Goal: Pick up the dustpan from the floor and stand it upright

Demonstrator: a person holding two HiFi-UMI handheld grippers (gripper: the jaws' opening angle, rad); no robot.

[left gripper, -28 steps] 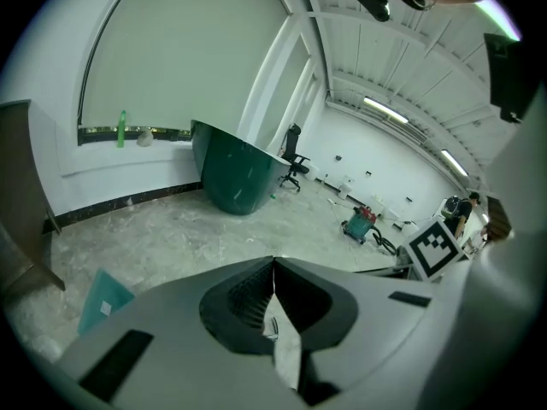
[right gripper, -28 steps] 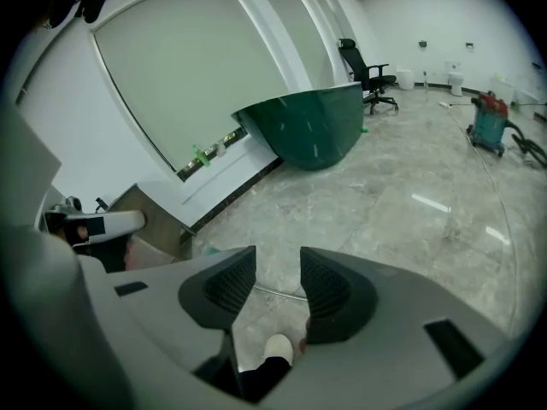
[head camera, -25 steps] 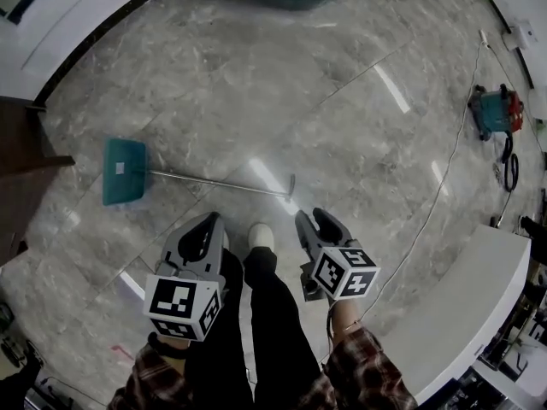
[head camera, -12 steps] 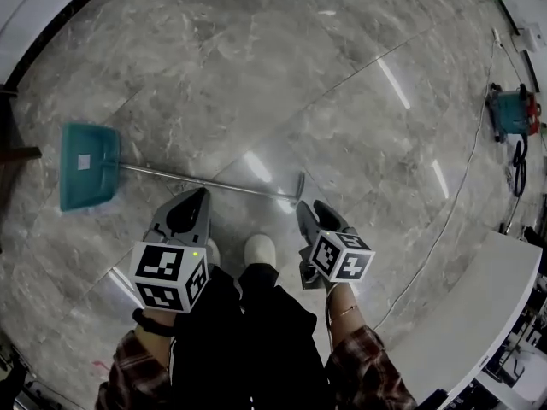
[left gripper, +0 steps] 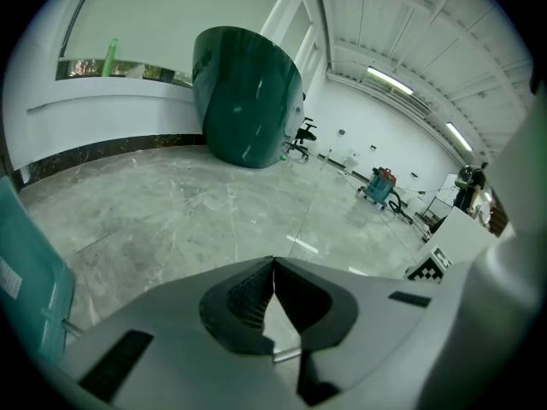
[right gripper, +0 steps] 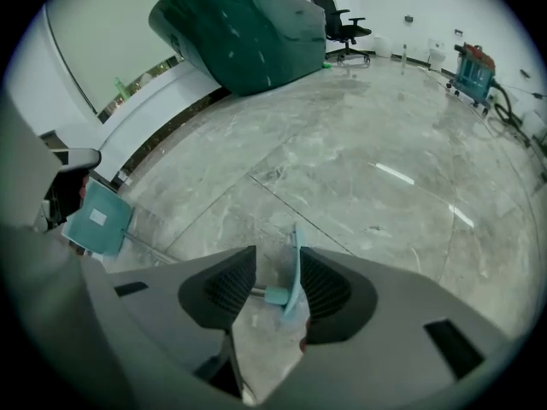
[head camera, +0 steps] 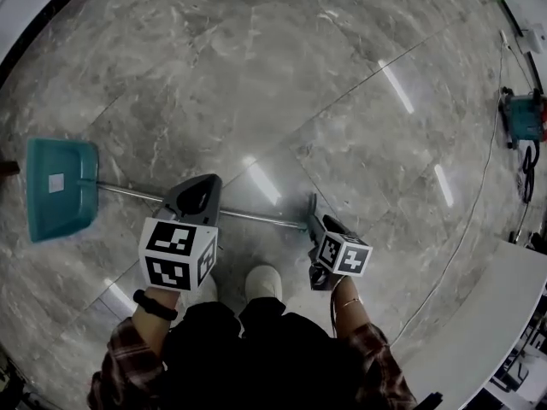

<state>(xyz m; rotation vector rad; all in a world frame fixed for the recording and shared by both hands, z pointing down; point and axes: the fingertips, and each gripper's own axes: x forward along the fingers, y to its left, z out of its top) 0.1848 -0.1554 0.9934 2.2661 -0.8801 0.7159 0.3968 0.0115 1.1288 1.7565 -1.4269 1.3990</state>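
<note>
The dustpan lies flat on the glossy grey marble floor, pan at frame left. Left tool: jaws together over its shaft. Right tool: jaws wide, handle end between them. Vacuum cleaner at right edge.

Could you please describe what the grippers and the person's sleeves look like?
Left gripper and right gripper: grey plastic, black ribbed pads, each with a white cube of black square markers. Sleeves are red-brown plaid; black wristband on the left wrist.
</note>
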